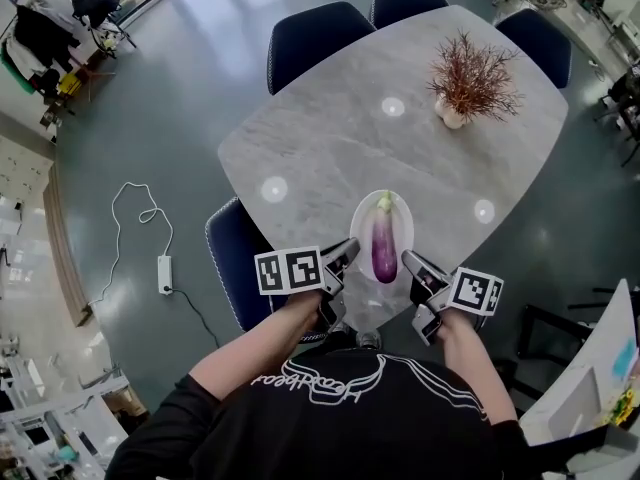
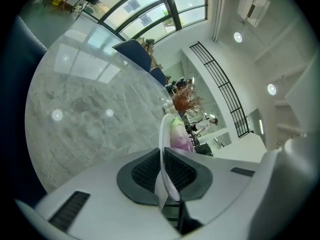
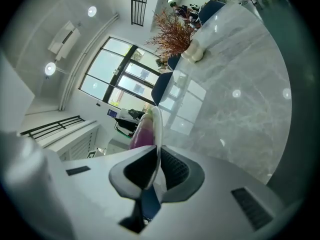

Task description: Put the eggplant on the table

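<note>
Left gripper (image 1: 345, 258): jaws closed on the left rim of the plate (image 1: 400, 218); the rim is pinched between the pads in the left gripper view (image 2: 162, 156).

Right gripper (image 1: 412, 263): jaws closed on the right rim; the right gripper view (image 3: 157, 166) shows the same pinch.

Eggplant (image 1: 384, 248): lies lengthwise on the plate, green stem end away from the person, between the two grippers.

Plate position: over the near edge of the table (image 1: 330, 138). Whether it rests on the top cannot be told.

Table: grey marble-look top with ceiling-light reflections. A plant (image 1: 470, 78) of reddish dry twigs stands at the far right.

Room: dark blue chairs (image 1: 318, 38) surround the table. The floor (image 1: 170, 98) is glossy grey-green. A power strip (image 1: 165, 273) with a white cable (image 1: 135, 218) lies at the left. Tall windows (image 3: 125, 74) line one wall.
</note>
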Motion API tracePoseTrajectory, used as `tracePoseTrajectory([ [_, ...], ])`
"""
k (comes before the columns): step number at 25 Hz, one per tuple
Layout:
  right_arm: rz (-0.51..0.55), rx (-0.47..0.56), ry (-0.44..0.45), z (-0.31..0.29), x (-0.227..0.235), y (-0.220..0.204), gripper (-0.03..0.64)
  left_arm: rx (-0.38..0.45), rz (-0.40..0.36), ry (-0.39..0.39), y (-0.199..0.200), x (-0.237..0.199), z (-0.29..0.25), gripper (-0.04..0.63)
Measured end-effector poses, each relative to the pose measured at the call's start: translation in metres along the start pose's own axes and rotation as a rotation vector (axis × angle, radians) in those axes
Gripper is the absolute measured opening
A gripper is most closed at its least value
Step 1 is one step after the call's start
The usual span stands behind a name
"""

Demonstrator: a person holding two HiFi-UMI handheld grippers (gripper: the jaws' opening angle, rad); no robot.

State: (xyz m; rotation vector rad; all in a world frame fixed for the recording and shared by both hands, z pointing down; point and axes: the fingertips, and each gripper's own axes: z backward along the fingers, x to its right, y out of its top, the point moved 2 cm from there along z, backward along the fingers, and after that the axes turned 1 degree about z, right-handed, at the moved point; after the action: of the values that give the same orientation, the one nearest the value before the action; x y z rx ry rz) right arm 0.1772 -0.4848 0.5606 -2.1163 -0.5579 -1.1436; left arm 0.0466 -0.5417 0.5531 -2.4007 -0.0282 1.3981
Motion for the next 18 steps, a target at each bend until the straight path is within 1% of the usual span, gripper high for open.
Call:
tracePoseTrajectory([
  [4,-0.005,-0.001,-0.013,-0.016,0.009,0.004,0.018,-0.017,0.006,0.03,0.004,-0.016,-0.013,0.026],
  [8,-0.016,-0.021,-0.047,-0.027,0.028,0.002,0.018,-0.04,0.057,0.055,-0.001,-0.034,-0.026,0.026],
  [13,0.003,-0.051,-0.102,-0.037,0.041,-0.003,0.018,-0.066,0.042,0.085,-0.003,-0.049,-0.035,0.026],
  [18,0.024,-0.086,-0.154,-0.047,0.05,-0.005,0.018,-0.09,0.052,0.106,-0.004,-0.062,-0.04,0.026],
])
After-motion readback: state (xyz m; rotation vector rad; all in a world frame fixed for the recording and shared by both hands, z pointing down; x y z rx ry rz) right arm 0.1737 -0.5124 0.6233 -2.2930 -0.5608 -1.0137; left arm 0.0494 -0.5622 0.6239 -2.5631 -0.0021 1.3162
